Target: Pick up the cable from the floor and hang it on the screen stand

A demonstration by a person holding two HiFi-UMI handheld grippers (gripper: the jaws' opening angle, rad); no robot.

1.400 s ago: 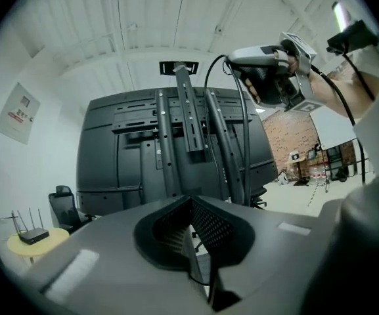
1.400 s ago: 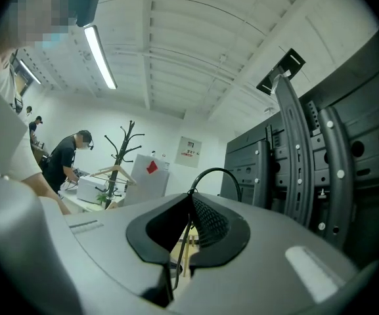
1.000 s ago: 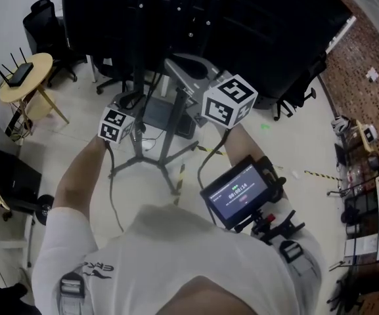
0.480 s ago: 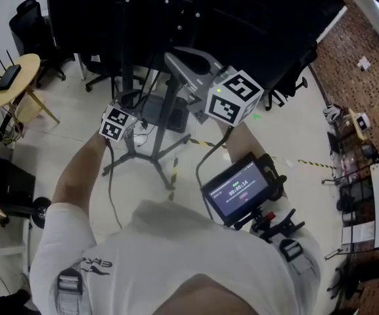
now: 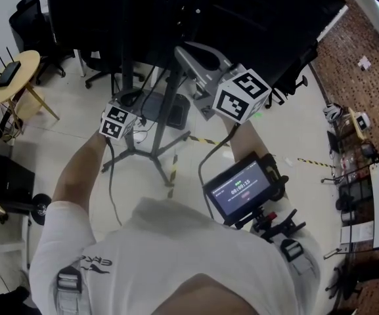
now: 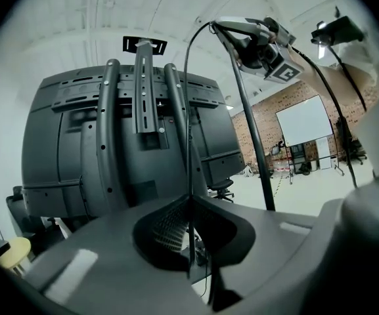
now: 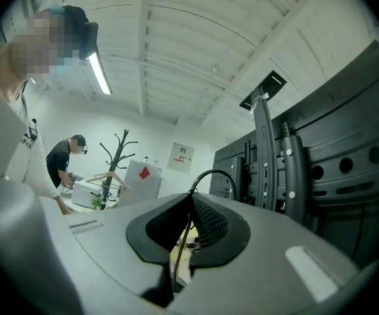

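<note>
A thin black cable [image 6: 189, 117] rises from my left gripper [image 6: 190, 199], whose jaws are shut on it, then arcs over to my right gripper [image 6: 255, 41] high on the right. In the right gripper view the same cable [image 7: 214, 174] loops out of my right gripper [image 7: 190, 199], also shut on it. The screen stand [image 5: 166, 104] with its big black screen [image 5: 196, 12] stands just ahead. The left gripper [image 5: 118, 122] is low beside the stand's pole. My right gripper [image 5: 205, 67] is higher, close to the screen's back brackets [image 7: 268, 149].
A yellow side table [image 5: 12, 87] with a router stands at the left, with office chairs [image 5: 28, 15] behind it. Striped tape [image 5: 173, 169] lies on the floor by the stand's legs. A small monitor [image 5: 238, 189] hangs at my chest. A coat rack [image 7: 113, 156] and a person [image 7: 67, 159] are far off.
My right gripper has moved up and a little right toward the screen, with the cable in it. The left gripper has stayed about where it was.
</note>
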